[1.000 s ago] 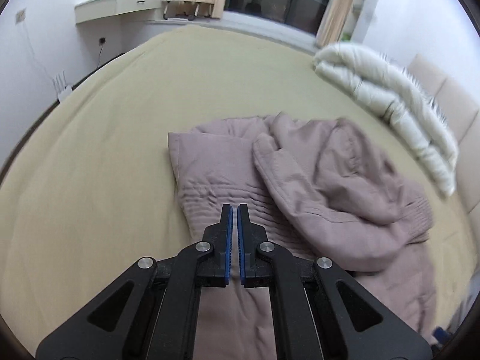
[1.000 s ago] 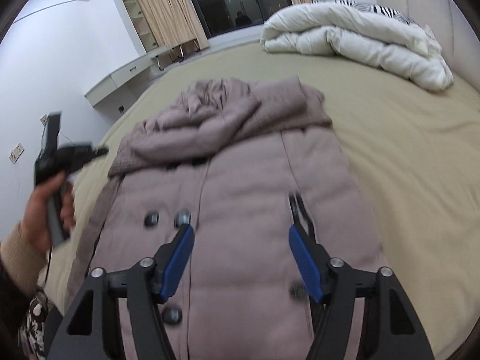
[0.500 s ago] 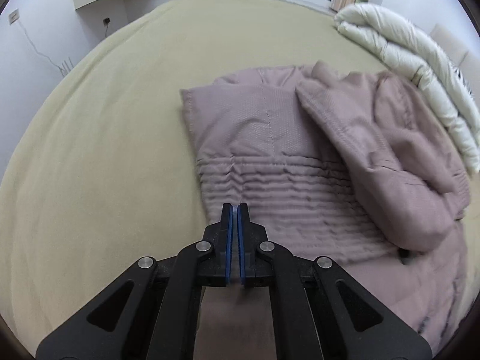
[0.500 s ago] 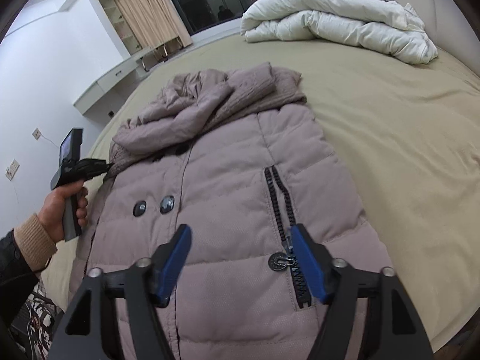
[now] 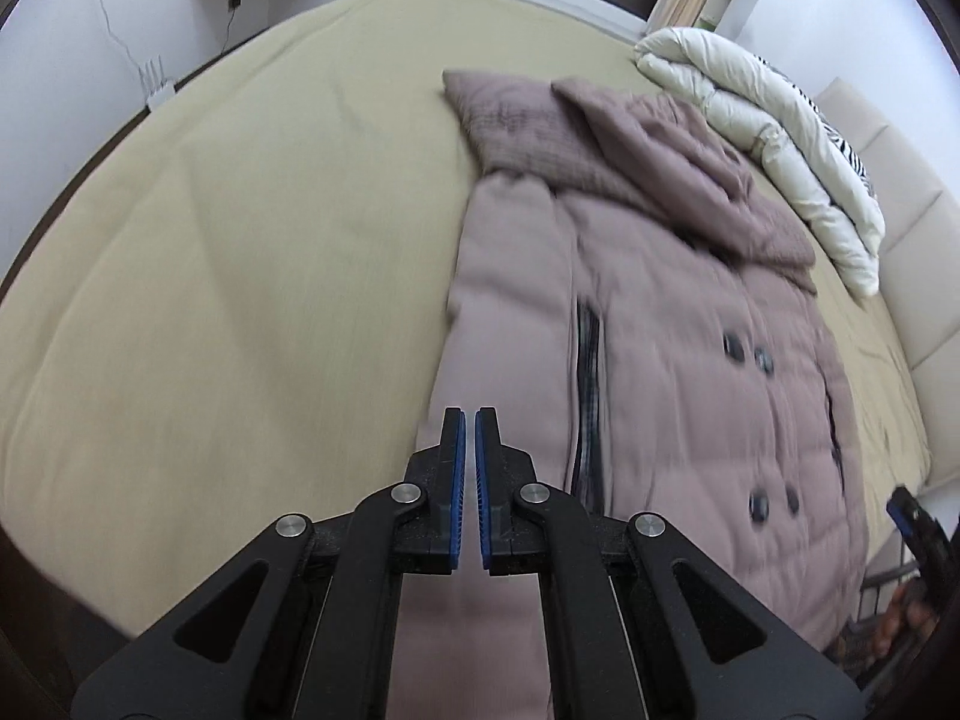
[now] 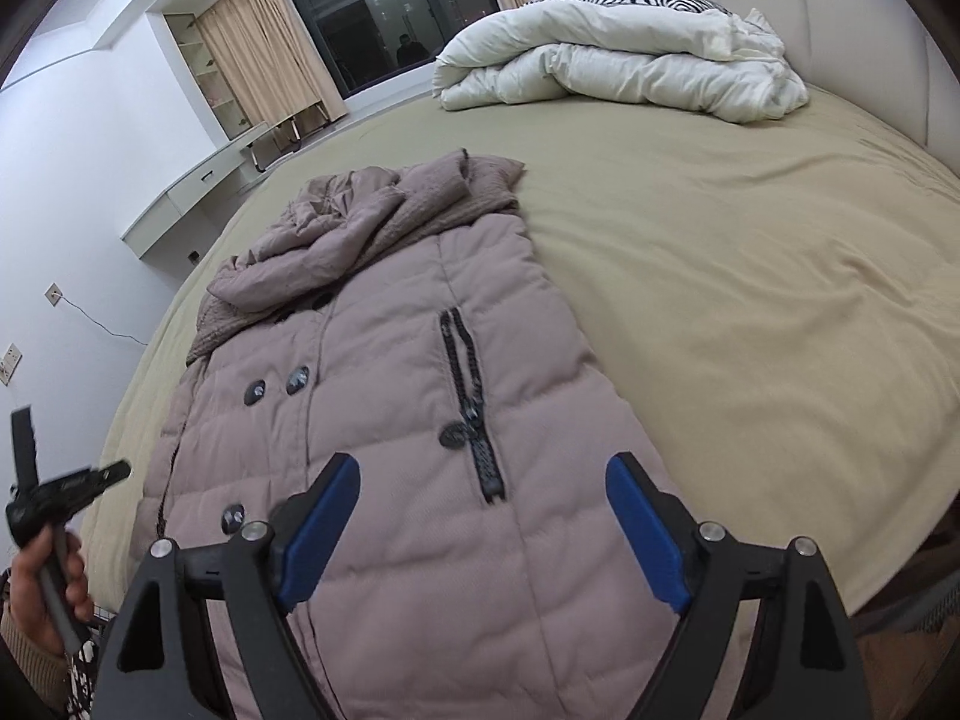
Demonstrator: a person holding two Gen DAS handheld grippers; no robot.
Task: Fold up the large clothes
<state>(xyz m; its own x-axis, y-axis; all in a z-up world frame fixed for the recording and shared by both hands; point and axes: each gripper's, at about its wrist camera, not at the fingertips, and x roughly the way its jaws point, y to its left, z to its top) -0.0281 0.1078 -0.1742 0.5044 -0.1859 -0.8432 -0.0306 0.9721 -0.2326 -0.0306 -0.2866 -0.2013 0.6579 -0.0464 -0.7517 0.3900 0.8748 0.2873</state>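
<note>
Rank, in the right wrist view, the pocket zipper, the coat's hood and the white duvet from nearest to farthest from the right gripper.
1. Pocket zipper: just ahead of the right gripper, on the coat's front.
2. Hood: bunched at the coat's far end, left.
3. White duvet: by the headboard, far right.

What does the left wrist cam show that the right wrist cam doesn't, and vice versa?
Left wrist only: the left gripper from behind, jaws nearly closed with nothing between them, poised over the coat's hem edge; a white router by the wall.

Right wrist only: the right gripper, jaws wide open above the coat; the dark window; the hand holding the left gripper.

Both: the mauve quilted button-front coat, laid flat on the beige bed sheet, and the white bunched duvet.
</note>
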